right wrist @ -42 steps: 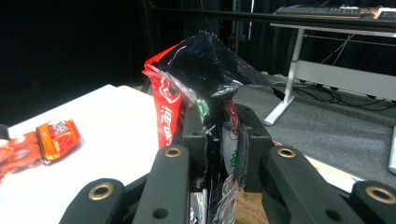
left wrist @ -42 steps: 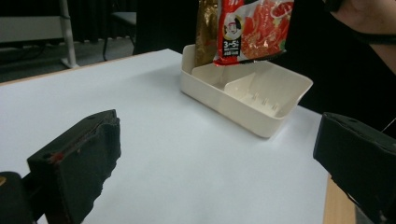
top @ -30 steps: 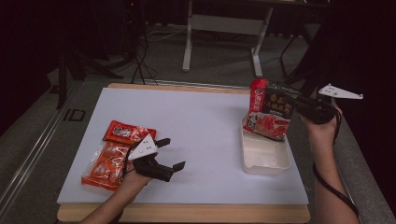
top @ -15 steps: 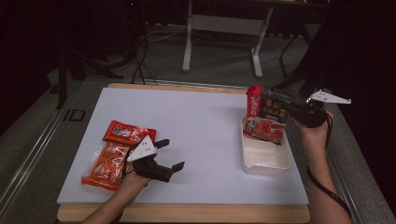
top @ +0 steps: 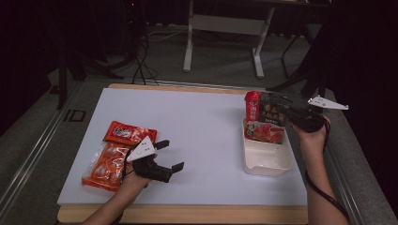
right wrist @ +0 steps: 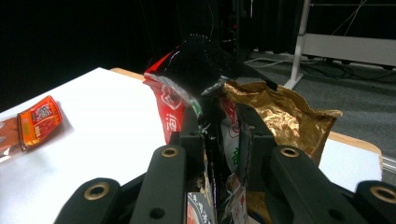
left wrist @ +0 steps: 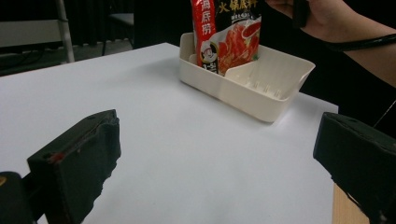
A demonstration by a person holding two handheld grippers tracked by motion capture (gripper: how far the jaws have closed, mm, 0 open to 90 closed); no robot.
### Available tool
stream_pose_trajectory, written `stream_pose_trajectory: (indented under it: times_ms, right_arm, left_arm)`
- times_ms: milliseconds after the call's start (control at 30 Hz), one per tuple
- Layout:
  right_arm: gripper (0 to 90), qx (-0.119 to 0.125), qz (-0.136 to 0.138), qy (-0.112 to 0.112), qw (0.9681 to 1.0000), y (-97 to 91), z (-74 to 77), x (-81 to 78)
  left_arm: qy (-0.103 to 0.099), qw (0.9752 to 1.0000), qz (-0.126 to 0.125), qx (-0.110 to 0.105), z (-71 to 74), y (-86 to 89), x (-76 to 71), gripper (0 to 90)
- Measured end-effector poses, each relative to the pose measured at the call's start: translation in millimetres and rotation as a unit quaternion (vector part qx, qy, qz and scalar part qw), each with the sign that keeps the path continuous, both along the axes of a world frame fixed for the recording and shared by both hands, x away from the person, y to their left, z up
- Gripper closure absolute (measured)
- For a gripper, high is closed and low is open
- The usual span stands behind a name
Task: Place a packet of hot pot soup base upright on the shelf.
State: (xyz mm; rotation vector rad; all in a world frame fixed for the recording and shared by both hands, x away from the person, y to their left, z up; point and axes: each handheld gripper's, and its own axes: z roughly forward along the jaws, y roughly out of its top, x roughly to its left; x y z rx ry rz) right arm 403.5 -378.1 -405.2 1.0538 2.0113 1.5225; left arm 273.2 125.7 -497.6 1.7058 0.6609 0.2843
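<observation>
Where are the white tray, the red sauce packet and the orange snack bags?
white tray (top: 267, 161), high view, bare floor of its near compartment.
red sauce packet (top: 264, 125), high view, middle of its printed front.
orange snack bags (top: 105, 161), high view, middle of the nearer bag.

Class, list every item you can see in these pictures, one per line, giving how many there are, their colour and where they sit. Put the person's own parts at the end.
Sauce packet: one, red and black, standing upright with its lower end in the tray, clamped near its top by the right gripper.
Tray: one, cream, on the right side of the board.
Snack packets: two, orange-red, lying flat on the board's left, overlapping.
Board: one, white, on a wooden table.
Table legs: white, on the floor behind.
Left gripper: one, black, jaws open, resting beside the snack packets.
Right gripper: one, black, shut on the sauce packet.
Hands: two, one on each gripper.
</observation>
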Motion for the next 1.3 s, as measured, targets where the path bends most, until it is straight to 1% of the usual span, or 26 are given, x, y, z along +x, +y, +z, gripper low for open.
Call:
stream_pose_trajectory:
  times_ms: [100, 133, 200, 300, 333, 400, 467, 500, 600, 633, 667, 700, 733, 767, 800, 833, 867, 933, 967, 1033, 1067, 1100, 1133, 1200, 1233, 1300]
  right_arm:
    - [73.6, -0.004, 0.000, 0.009, 0.9999, -1.3, -9.0, -0.7]
    - [73.4, 0.000, -0.002, 0.015, 0.9999, -2.5, -13.6, -1.2]
    - [73.1, 0.009, -0.004, 0.018, 0.9998, -6.0, -17.4, -2.6]
    - [72.6, 0.006, -0.007, 0.019, 0.9998, -11.2, -19.8, -4.6]
    - [72.5, 0.005, -0.006, 0.023, 0.9997, -13.0, -20.0, -5.2]
    - [72.5, -0.005, -0.010, 0.024, 0.9997, -14.1, -19.6, -7.2]
    - [72.5, -0.012, -0.013, 0.022, 0.9996, -15.4, -20.3, -9.8]
    - [72.5, -0.011, -0.015, 0.022, 0.9996, -16.1, -21.2, -10.9]
    - [69.8, -0.013, -0.019, 0.026, 0.9994, -18.2, -21.3, -12.6]
    - [67.2, -0.016, -0.022, 0.027, 0.9993, -17.4, -20.0, -13.5]
    - [62.4, -0.016, -0.023, 0.025, 0.9993, -16.9, -18.3, -14.7]
    - [55.8, -0.009, -0.025, 0.019, 0.9995, -17.0, -15.7, -16.5]
    - [52.5, -0.007, -0.029, 0.019, 0.9994, -16.6, -12.3, -18.3]
    - [47.8, -0.011, -0.035, 0.015, 0.9992, -15.9, -8.5, -20.6]
    - [45.7, -0.008, -0.039, 0.010, 0.9992, -15.6, -4.3, -23.3]
    - [43.0, -0.005, -0.044, 0.007, 0.9990, -15.2, 0.5, -25.9]
    - [39.7, -0.005, -0.046, 0.000, 0.9989, -14.5, 5.7, -29.1]
    - [36.1, -0.007, -0.048, -0.007, 0.9988, -11.7, 16.7, -35.6]
    - [32.5, -0.007, -0.049, -0.012, 0.9987, -9.8, 22.0, -39.6]
    - [28.1, -0.002, -0.044, -0.021, 0.9988, -4.5, 31.2, -47.6]
    - [24.2, -0.003, -0.045, -0.023, 0.9987, -0.9, 34.8, -51.9]
    - [19.6, 0.001, -0.038, -0.027, 0.9989, 2.7, 37.4, -56.2]
    - [16.7, 0.003, -0.032, -0.026, 0.9991, 6.6, 39.0, -60.1]
    - [13.6, -0.002, -0.033, -0.031, 0.9990, 14.7, 39.9, -67.8]
    - [13.8, -0.004, -0.030, -0.038, 0.9988, 17.5, 40.2, -72.2]
    - [13.6, 0.007, -0.022, -0.048, 0.9986, 21.4, 42.6, -79.8]
  left_arm:
    - [0.002, 1.0000, 0.001, 0.005, 0.2, 1.0, 0.9, 1.0]
    - [0.000, 1.0000, 0.002, 0.007, 0.3, 1.2, 1.0, 1.0]
    - [0.000, 1.0000, 0.001, 0.005, 0.3, 1.7, 1.3, 1.0]
    - [0.000, 0.9999, 0.001, 0.010, 0.3, 1.4, 1.5, 1.0]
    - [0.000, 0.9999, 0.000, 0.014, 0.3, 1.3, 1.5, 1.0]
    - [0.000, 0.9998, -0.001, 0.019, 0.2, 1.2, 1.9, 1.0]
    - [0.006, 0.9999, -0.004, 0.015, -0.2, 1.4, 2.5, 1.0]
    - [0.009, 0.9998, -0.005, 0.017, -0.2, 1.4, 2.8, 1.0]
    - [0.009, 0.9997, -0.005, 0.024, -0.1, 1.3, 2.7, 1.0]
    - [0.010, 0.9996, -0.006, 0.026, 0.3, 1.0, 2.2, 1.0]
    - [0.012, 0.9995, -0.008, 0.029, 0.9, 0.4, 1.9, 1.0]
    - [0.012, 0.9994, -0.012, 0.032, 1.6, 0.2, 1.4, 1.0]
    - [0.016, 0.9993, -0.014, 0.032, 2.2, -0.1, 0.8, 1.0]
    - [0.023, 0.9991, -0.016, 0.031, 2.9, -0.6, 0.8, 1.0]
    - [0.030, 0.9988, -0.022, 0.033, 3.8, -0.7, 1.0, 1.0]
    - [0.036, 0.9985, -0.021, 0.035, 4.6, -0.9, 0.9, 1.0]
    - [0.037, 0.9985, -0.019, 0.035, 5.4, -0.7, 0.7, 1.0]
    - [0.038, 0.9985, -0.020, 0.033, 7.4, 0.7, 0.8, 1.0]
    - [0.038, 0.9987, -0.019, 0.029, 8.6, 1.6, 0.6, 1.0]
    - [0.040, 0.9987, -0.025, 0.020, 11.2, 4.9, 1.6, 1.0]
    - [0.042, 0.9986, -0.025, 0.019, 12.6, 5.8, 1.9, 1.0]
    - [0.036, 0.9988, -0.023, 0.022, 13.8, 7.1, 1.9, 1.3]
    - [0.033, 0.9990, -0.020, 0.024, 14.9, 8.3, 1.8, 1.3]
    - [0.029, 0.9991, -0.018, 0.026, 17.3, 11.3, 1.9, 3.4]
    - [0.028, 0.9991, -0.017, 0.028, 18.6, 13.0, 2.4, 3.5]
    - [0.028, 0.9991, -0.013, 0.028, 21.1, 17.5, 3.3, 4.1]
